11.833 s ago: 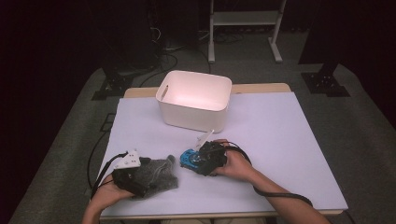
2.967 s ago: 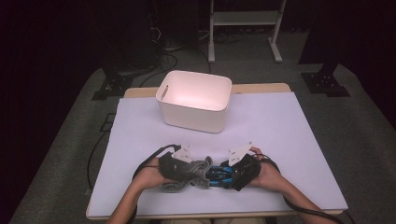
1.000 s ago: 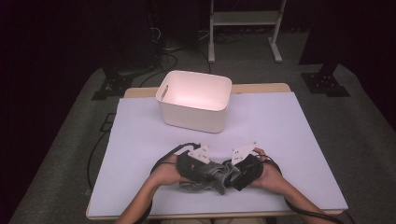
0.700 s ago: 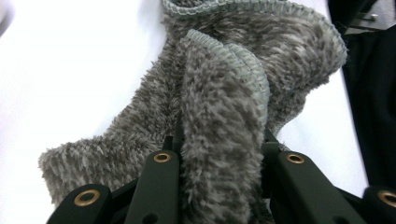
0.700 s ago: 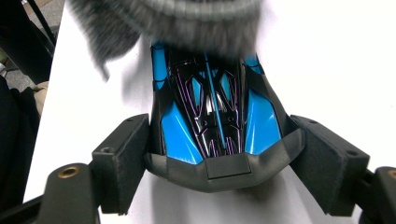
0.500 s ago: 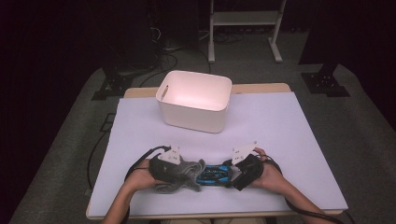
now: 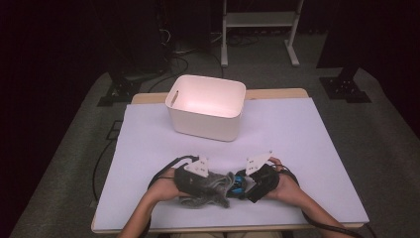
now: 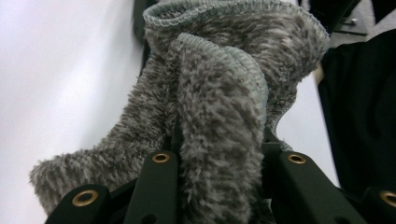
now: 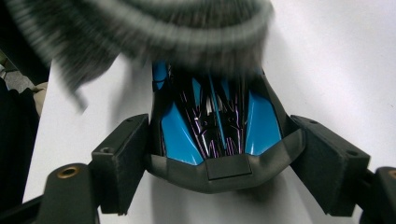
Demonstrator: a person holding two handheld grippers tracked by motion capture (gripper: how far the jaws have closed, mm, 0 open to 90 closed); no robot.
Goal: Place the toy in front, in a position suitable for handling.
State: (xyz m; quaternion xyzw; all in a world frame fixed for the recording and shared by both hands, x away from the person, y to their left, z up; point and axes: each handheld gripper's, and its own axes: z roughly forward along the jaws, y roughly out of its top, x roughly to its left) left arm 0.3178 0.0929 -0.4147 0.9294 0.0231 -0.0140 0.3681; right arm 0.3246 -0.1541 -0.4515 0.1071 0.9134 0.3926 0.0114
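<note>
1. The left gripper (image 7: 218, 182) was clamped on a grey fuzzy cloth (image 8: 219, 107), near the table's (image 7: 297, 129) front edge.
2. The right gripper (image 7: 246, 184) was pinching a blue-and-black toy car (image 9: 217, 133) at its sides.
3. The cloth was touching the car's front; wiping was judged underway, the white bin (image 7: 207, 106) unused.
4. No writing could be read.

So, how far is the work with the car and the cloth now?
Done: both things are gripped. The right gripper clamps the blue toy car; the left gripper pinches the grey cloth. In hand: the cloth meets the car's far end, apparently wiping it. Left, probably: the white bin holds nothing visible.
</note>
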